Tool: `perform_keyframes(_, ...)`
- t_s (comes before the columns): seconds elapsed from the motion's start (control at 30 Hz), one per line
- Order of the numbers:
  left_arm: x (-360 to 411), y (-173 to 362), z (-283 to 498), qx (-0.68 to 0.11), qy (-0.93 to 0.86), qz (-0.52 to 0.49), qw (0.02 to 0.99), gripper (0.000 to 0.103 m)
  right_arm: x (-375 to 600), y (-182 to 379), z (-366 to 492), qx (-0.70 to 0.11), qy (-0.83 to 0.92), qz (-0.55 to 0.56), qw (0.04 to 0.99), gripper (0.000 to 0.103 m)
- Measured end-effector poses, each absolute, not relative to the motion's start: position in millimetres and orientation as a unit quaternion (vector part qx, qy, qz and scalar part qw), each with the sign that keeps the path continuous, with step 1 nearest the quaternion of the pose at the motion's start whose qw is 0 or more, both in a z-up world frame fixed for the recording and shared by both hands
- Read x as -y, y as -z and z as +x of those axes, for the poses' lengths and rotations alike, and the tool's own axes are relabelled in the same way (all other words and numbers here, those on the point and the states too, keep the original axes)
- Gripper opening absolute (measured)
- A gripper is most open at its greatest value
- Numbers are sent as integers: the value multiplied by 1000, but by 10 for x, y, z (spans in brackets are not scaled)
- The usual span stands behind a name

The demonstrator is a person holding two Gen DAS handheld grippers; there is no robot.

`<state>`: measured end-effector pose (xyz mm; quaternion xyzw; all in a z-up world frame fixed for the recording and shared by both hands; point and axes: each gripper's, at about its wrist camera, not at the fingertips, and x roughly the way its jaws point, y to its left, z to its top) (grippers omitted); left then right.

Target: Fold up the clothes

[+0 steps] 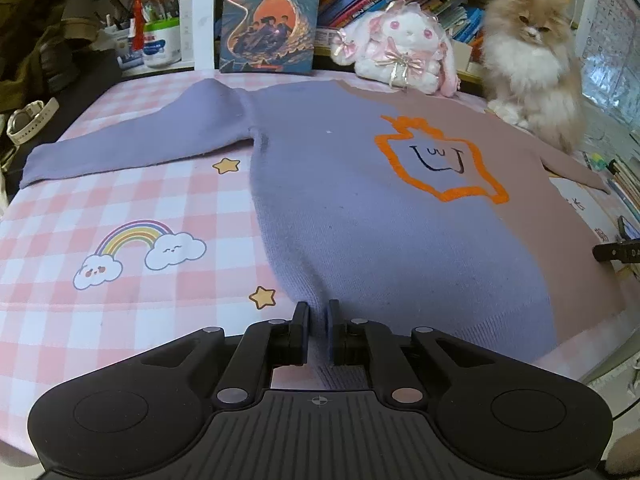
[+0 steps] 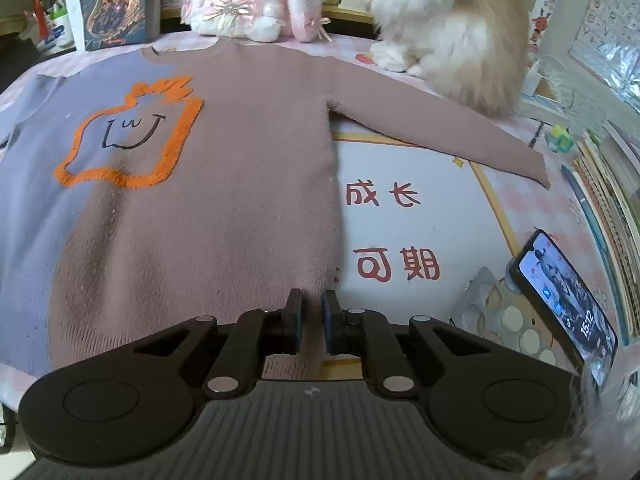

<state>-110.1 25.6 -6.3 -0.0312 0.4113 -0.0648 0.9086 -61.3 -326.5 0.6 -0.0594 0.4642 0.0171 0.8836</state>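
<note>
Left wrist view: a checked cloth (image 1: 132,208) covered the table, and on it the sweater (image 1: 360,208) lay flat, front up, both sleeves spread out.
Sweater: half lilac, half dusty pink, with an orange outline (image 1: 436,160) on the chest; the hem lay nearest both grippers, the collar at the far end by the shelf.
Cat: a fluffy cat (image 2: 452,28) sat at the far right corner, touching or resting on the pink sleeve (image 2: 440,124).
Toy: a plush rabbit (image 1: 400,52) leaned just beyond the collar.
Book: a book (image 1: 270,12) stood upright against the shelf post.
Phone: a lit phone (image 2: 568,300) stood propped at the right edge, near the right gripper.
Left gripper (image 1: 319,328): jaws together, clamped on the lilac hem.
Right gripper (image 2: 311,320): jaws together, clamped on the pink hem near its right corner.
Risk, cat: if the hem were carried toward the collar, the cat's weight could likely pin the sleeve and drag the fold askew.
Risk, grip: the knit is soft, so a thin pinch could slip, or one layer alone could lift.
Risk, phone: a wide swing of the right hand could knock it over.
Containers: a white tub (image 1: 162,46) sat on the shelf at left; its contents could not be seen.
</note>
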Motion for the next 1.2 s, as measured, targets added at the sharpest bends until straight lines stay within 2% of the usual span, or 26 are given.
perform_keyframes(0.17, -257, 31, -1129, -405, 60, -30, 912, 14, 3250, -4, -667, -456, 3, -47, 889, 14)
perform_keyframes(0.2, -264, 10, -1154, -399, 57, -36, 914, 15, 3240, -16, -681, -454, 5, -46, 890, 21)
perform_keyframes(0.23, -269, -16, -1184, -393, 52, -42, 917, 21, 3225, -41, -699, -453, 5, -45, 890, 25)
perform_keyframes(0.3, -273, -70, -1245, -381, 40, -50, 922, 35, 3185, -101, -752, -442, 7, -47, 896, 44)
perform_keyframes(0.37, -261, -124, -1306, -370, 27, -54, 927, 65, 3144, -169, -823, -429, 13, -43, 902, 55)
perform_keyframes(0.4, -252, -148, -1332, -364, 20, -57, 929, 70, 3126, -198, -857, -424, 14, -38, 905, 68)
perform_keyframes(0.47, -221, -181, -1379, -357, 11, -62, 932, 84, 3084, -252, -926, -411, 14, -30, 911, 88)
perform_keyframes(0.53, -174, -194, -1421, -356, 4, -62, 933, 89, 3043, -293, -982, -393, 19, -27, 919, 93)
perform_keyframes(0.6, -108, -207, -1445, -351, 0, -63, 934, 90, 3020, -326, -1023, -376, 22, -24, 926, 100)
perform_keyframes(0.73, 25, -255, -1474, -347, -8, -64, 936, 90, 3028, -349, -1079, -360, 23, -10, 933, 103)
perform_keyframes(0.93, 298, -337, -1502, -342, -13, -51, 938, 93, 3083, -296, -1133, -386, 10, 22, 922, 103)
perform_keyframes(1.2, 577, -377, -1532, -343, -18, -32, 939, 93, 3086, -306, -1222, -379, -45, -11, 924, 103)
